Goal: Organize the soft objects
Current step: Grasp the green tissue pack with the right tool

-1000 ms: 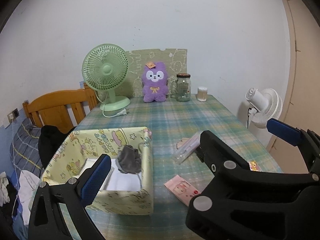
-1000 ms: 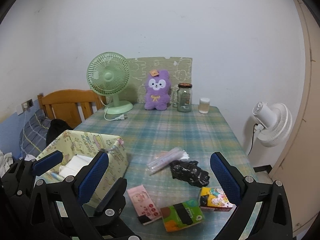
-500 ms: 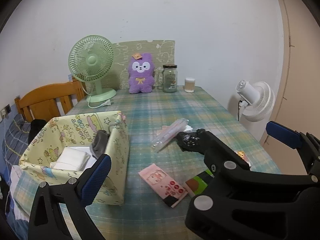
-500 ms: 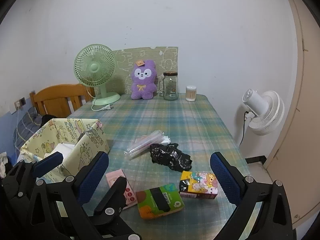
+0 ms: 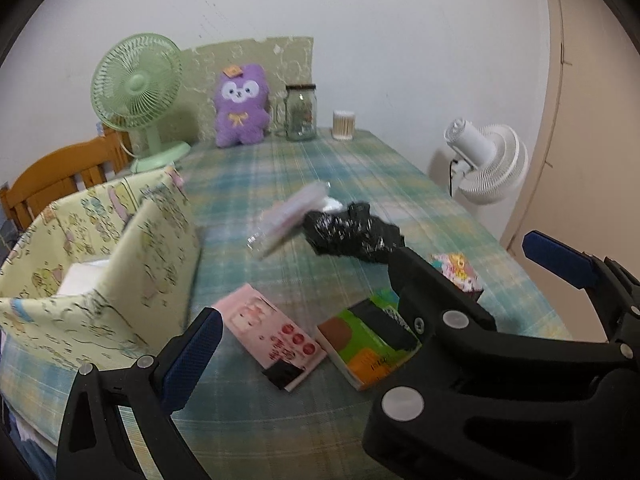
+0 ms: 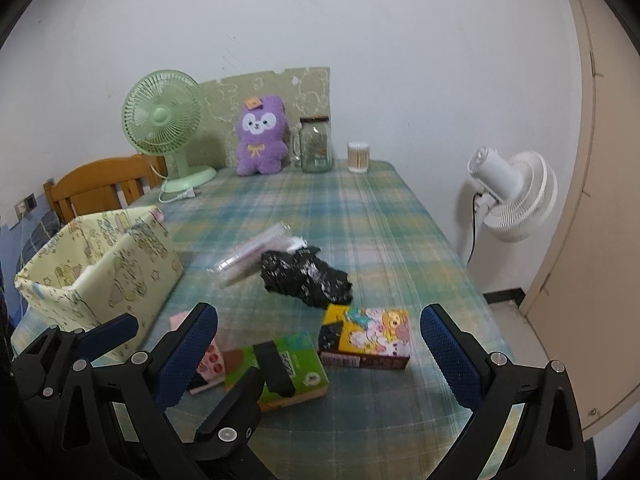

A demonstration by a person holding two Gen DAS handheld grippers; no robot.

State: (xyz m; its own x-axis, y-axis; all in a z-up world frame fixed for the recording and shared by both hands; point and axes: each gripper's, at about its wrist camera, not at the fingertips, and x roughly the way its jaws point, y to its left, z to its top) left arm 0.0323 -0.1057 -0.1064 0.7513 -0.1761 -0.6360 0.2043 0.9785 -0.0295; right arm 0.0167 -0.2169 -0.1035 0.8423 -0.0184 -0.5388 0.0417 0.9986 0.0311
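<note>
My left gripper (image 5: 376, 308) is open and empty, hovering over the near table edge between the yellow fabric box (image 5: 120, 248) and a loose pile of packs. My right gripper (image 6: 320, 356) is also open and empty, above a green tissue pack (image 6: 288, 364) and a yellow cartoon pack (image 6: 368, 336). A crumpled black bag (image 6: 308, 276) lies beyond them against a clear pink-tinted packet (image 6: 248, 258). A pink tissue pack (image 5: 272, 328) lies flat beside the green tissue pack (image 5: 360, 344). Something white and folded (image 5: 80, 276) sits inside the box. A purple plush (image 6: 262, 140) stands at the back.
At the back of the plaid table stand a green desk fan (image 6: 160, 120), a glass jar (image 6: 316, 148) and a cotton swab tub (image 6: 358, 158). A white floor fan (image 6: 516, 196) stands off the right edge. A wooden chair (image 6: 100, 184) is on the left.
Both views have swung right and down from the fabric box toward the packs near the front edge. The grey cloth seen in the box earlier is out of sight. Both grippers stay open.
</note>
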